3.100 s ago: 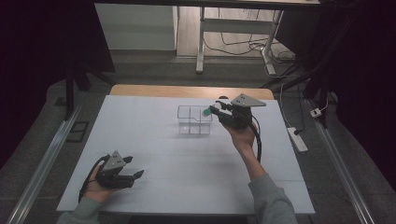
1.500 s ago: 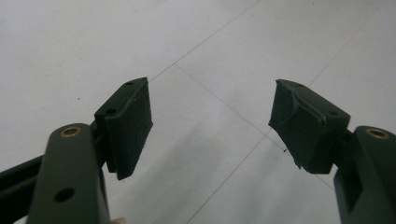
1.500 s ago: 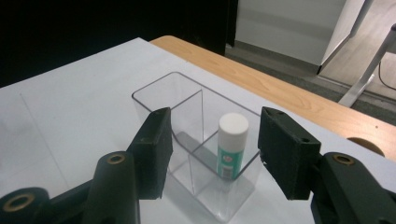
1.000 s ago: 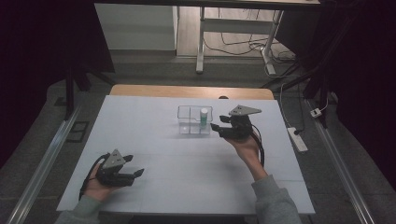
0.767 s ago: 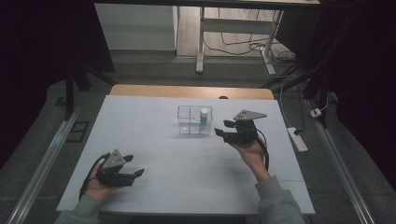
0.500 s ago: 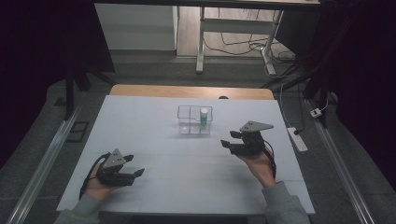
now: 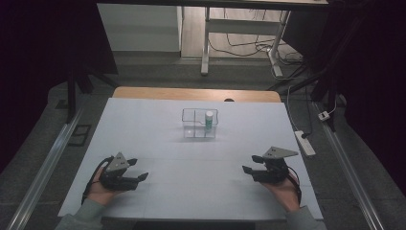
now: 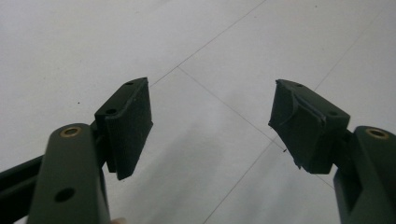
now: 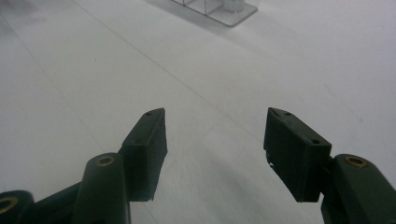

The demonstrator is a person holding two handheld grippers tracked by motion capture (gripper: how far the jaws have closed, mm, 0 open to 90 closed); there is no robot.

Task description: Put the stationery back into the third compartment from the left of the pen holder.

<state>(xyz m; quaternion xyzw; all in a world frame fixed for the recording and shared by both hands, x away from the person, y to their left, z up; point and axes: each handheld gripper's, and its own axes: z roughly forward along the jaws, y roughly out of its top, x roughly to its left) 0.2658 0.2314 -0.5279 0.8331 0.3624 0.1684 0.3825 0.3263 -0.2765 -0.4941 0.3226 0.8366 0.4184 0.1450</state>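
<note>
A small white bottle with a green band (image 7: 208, 120) stands upright in the right compartment of a clear plastic box (image 7: 193, 125) at the table's far middle. My right gripper (image 7: 250, 164) rests low at the near right, well apart from the box. Its jaws have just been opening and stand open in the right gripper view (image 9: 215, 126), with bare table between them. The box's corner (image 9: 224, 11) shows far ahead in that view. My left gripper (image 7: 138, 168) sits at the near left, open over bare table (image 8: 212, 116).
The white table cover (image 7: 158, 139) spreads between both hands and the box. A wooden table edge (image 7: 191, 93) runs along the far side. A power strip (image 7: 304, 143) and cables lie on the floor beyond the table's right edge.
My right gripper, which held the bottle at the box, has left it standing there and moved back and down to the near right. Left gripper unchanged.
</note>
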